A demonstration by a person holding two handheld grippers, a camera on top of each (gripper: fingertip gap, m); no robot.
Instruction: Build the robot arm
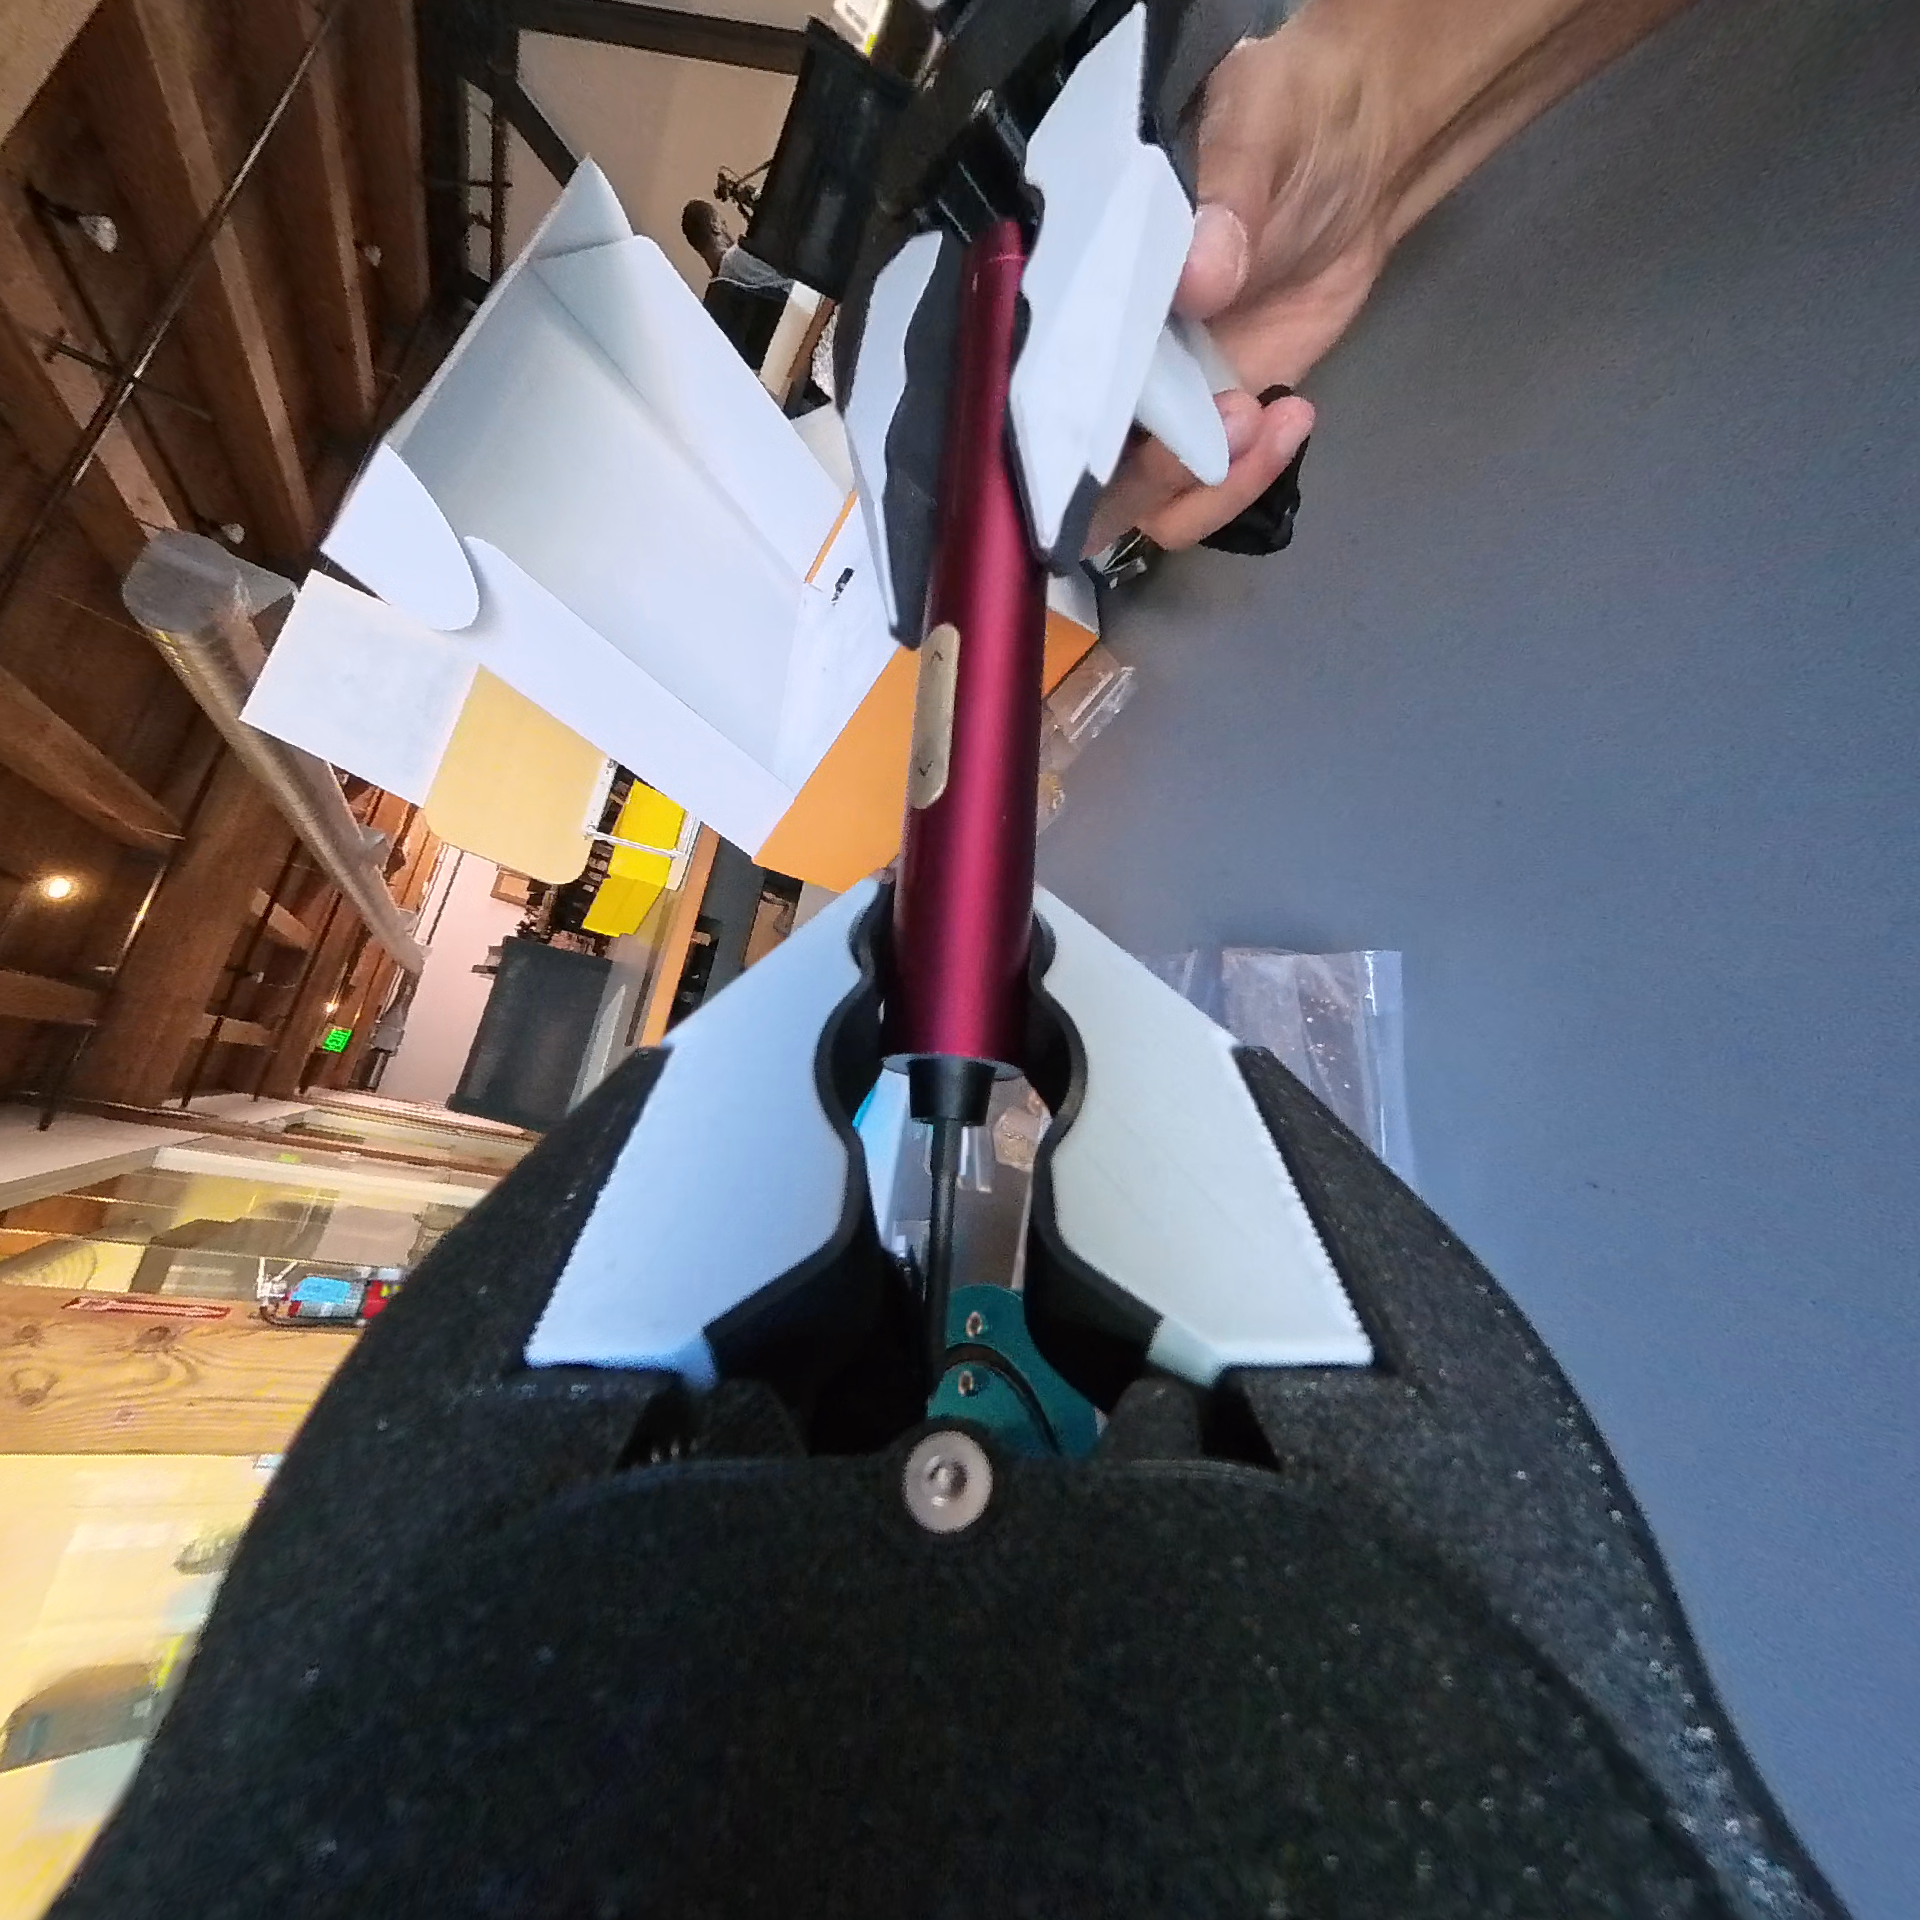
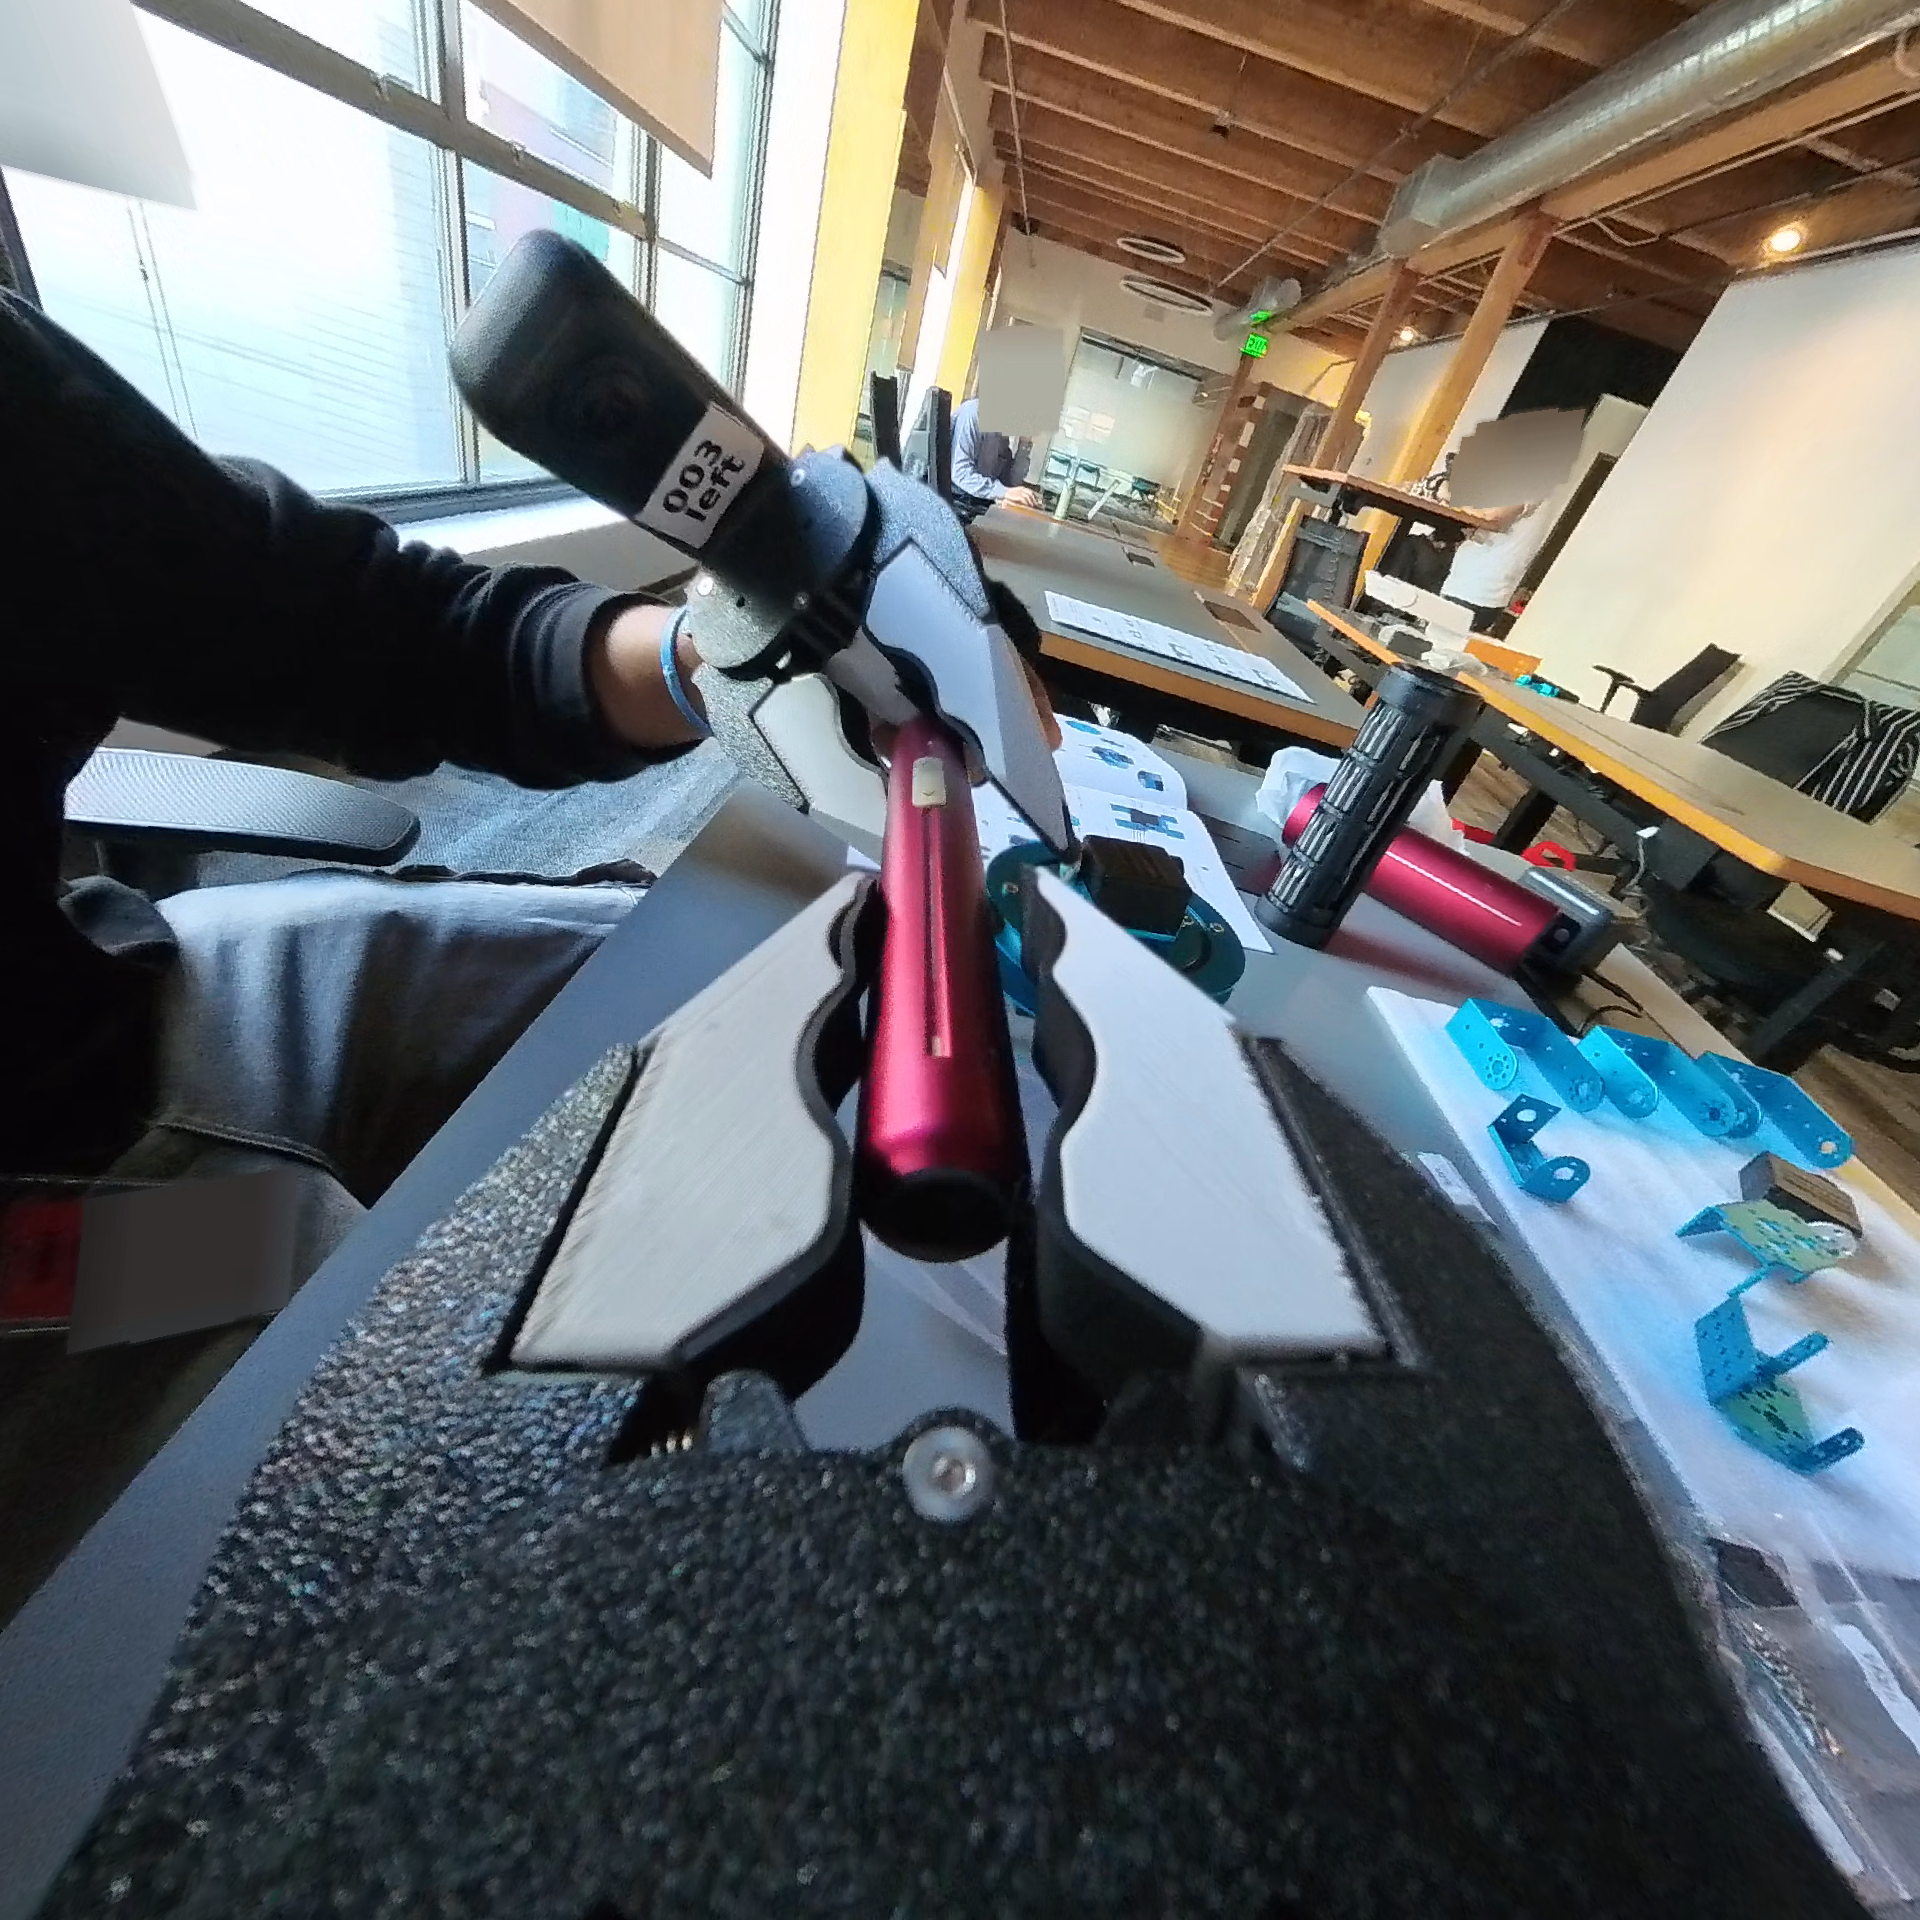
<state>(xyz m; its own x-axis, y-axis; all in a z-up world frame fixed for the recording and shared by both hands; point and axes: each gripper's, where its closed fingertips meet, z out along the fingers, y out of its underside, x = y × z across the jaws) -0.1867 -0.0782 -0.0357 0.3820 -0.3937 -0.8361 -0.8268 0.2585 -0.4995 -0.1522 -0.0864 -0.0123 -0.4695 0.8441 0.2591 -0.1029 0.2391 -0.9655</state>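
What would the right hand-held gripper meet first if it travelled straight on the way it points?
Likely the left hand-held gripper, which grips the far end of the same red screwdriver that the right hand-held gripper holds. The teal round part lies just beyond; depth is uncertain.

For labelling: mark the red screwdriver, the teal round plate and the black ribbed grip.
red screwdriver (image 2: 935,1081): right wrist view, mid barrel.
teal round plate (image 2: 1210,951): right wrist view, right rim.
black ribbed grip (image 2: 1361,805): right wrist view, mid body.
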